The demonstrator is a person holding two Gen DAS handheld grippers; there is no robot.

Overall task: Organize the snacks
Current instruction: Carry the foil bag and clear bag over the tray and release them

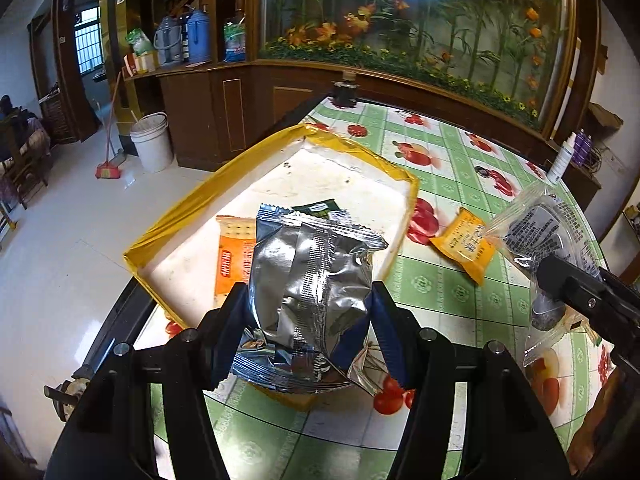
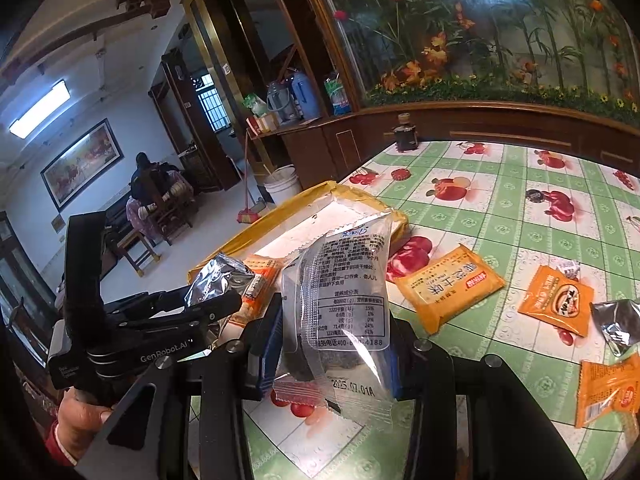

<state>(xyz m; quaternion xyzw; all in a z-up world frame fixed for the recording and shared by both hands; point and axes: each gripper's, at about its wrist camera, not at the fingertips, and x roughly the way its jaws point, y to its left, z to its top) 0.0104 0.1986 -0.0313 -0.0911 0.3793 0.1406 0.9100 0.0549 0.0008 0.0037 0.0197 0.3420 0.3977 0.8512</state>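
Note:
My left gripper (image 1: 308, 316) is shut on a crumpled silver foil snack bag (image 1: 312, 280), which it holds over the near end of a shallow yellow-edged box (image 1: 192, 196). An orange cracker pack (image 1: 232, 256) and a dark green packet (image 1: 318, 206) lie in that box. My right gripper (image 2: 334, 340) is shut on a clear plastic snack packet (image 2: 344, 300) with printed text and something dark inside, held above the table beside the box (image 2: 280, 212). In the right wrist view the left gripper (image 2: 200, 308) and its silver bag (image 2: 218, 276) show at the left.
Loose on the green fruit-print tablecloth (image 2: 500, 208) lie a yellow-orange pack (image 2: 448, 288), an orange packet (image 2: 556, 300), a silver bag (image 2: 618, 320) and another orange pack (image 2: 608, 388). A dark jar (image 2: 405, 133) stands at the far edge. A white bottle (image 1: 562, 158) stands at the right edge.

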